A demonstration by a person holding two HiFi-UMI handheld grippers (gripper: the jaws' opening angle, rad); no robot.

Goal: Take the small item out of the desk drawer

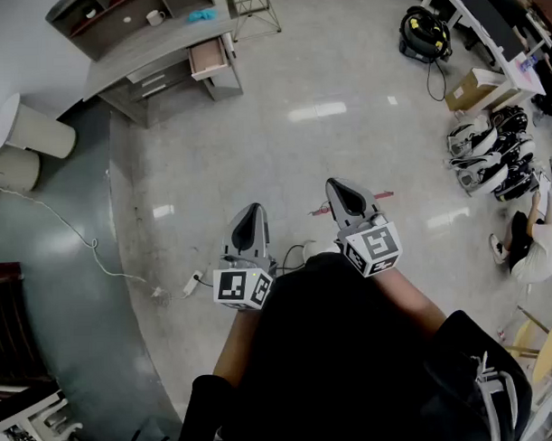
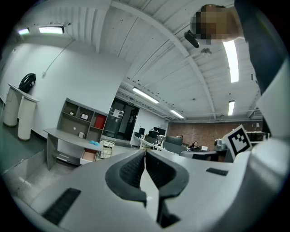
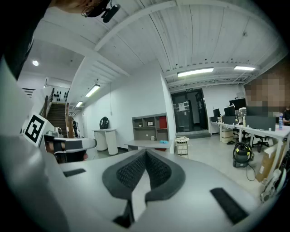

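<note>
Closing the gap to the table (image 1: pixel 144 52) comes first: its drawer (image 1: pixel 207 56) stands open, well apart from the left tool (image 1: pixel 250 211) and right tool (image 1: pixel 339 186), both pressed together on nothing, and the small item, presumably inside, is too far to see

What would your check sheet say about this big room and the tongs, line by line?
Surface: grey desk stands far off across the shiny floor.
Job's things: one desk drawer is pulled open; the small item is too far away to see.
Clutter: mug and a blue thing on the desk.
Grippers: left tongs and right tongs both shut, empty.
Cables: white cable runs to a power strip.
Surroundings: vacuum cleaner, cardboard box, seated person.
</note>
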